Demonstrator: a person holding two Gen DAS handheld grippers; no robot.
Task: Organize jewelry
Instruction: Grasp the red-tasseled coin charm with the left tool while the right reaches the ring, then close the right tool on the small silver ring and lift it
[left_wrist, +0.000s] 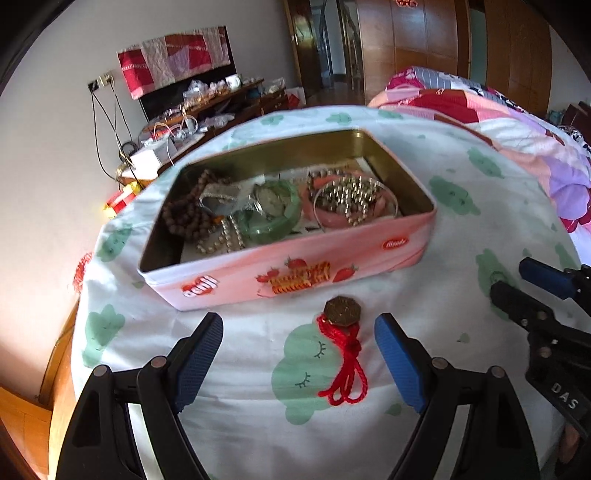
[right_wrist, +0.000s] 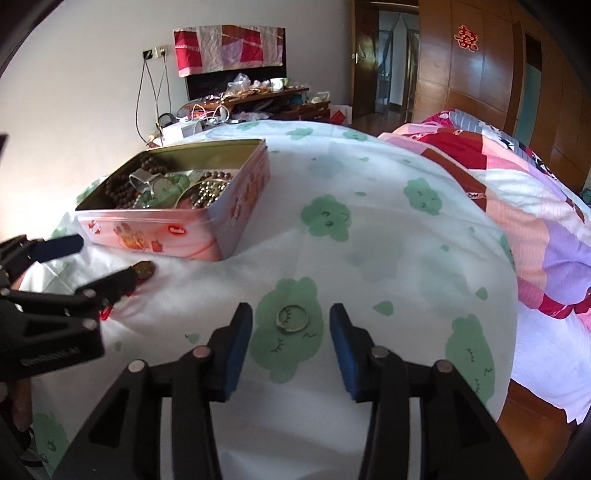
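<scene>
Here, nearest the right wrist camera, the right gripper (right_wrist: 291, 325) is seen with its jaws apart and nothing clamped, a thin silver ring (right_wrist: 292, 319) lying flat on the bedsheet (right_wrist: 388, 258) between the two blue pads. The ring is not touched by either pad. Since it lies flat on soft cloth, it is judged that the pads should be lowered until their tips press slightly into the sheet on both sides of the band, then closed slowly, so that the ring is caught by its edge and not flicked away or pinched together with a fold of fabric.

Likewise, the left gripper (left_wrist: 299, 332) is held open and empty, with an octagonal brass pendant (left_wrist: 342, 311) on a red cord (left_wrist: 345, 369) lying on the sheet between its pads. The knotted cord is probably the easier part to be grasped, as the flat pendant offers little edge.

Farther off, just beyond the pendant, the open pink tin (left_wrist: 295, 273) stands on the sheet, already holding wooden beads (left_wrist: 184, 214), a green bangle (left_wrist: 273, 221) and metal bead strands (left_wrist: 351, 199). Both loose pieces are presumably to be carried over its near wall and released low inside, not dropped from height.
</scene>
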